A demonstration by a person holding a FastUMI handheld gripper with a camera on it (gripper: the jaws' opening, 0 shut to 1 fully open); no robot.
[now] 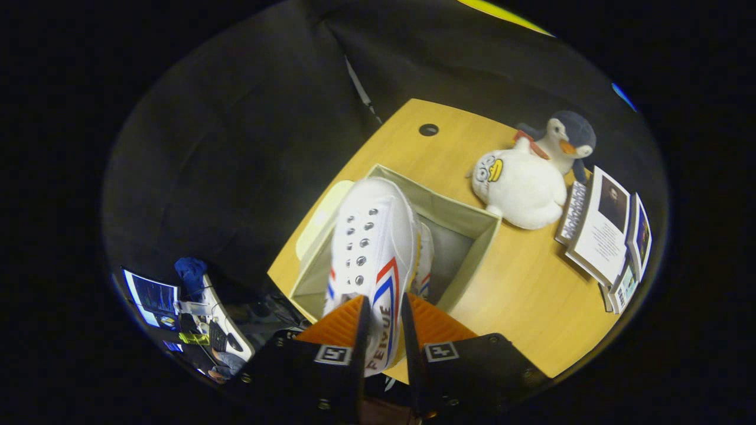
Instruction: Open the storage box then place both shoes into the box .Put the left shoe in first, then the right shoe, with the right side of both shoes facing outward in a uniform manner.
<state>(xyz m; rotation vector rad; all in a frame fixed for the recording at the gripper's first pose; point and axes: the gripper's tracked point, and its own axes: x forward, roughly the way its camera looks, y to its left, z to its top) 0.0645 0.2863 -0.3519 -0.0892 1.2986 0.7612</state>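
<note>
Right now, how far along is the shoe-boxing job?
Done: the storage box stands open on the wooden table. In hand: the gripper is shut on a white sneaker, held over the box. Whether another shoe already lies inside is hard to tell. Left: lowering this sneaker in and releasing it.

White canvas sneaker [372, 248] with metal eyelets and red and blue side stripes, clamped at its heel end between the two fingers of the gripper [384, 330], toe pointing away over the box. Open, beige fabric storage box [466, 221], rectangular, standing upright on the wooden worktop [520, 289], its lid folded back on the far side. A second white sneaker [424, 260] shows just beside the first, lower, inside the box.
</note>
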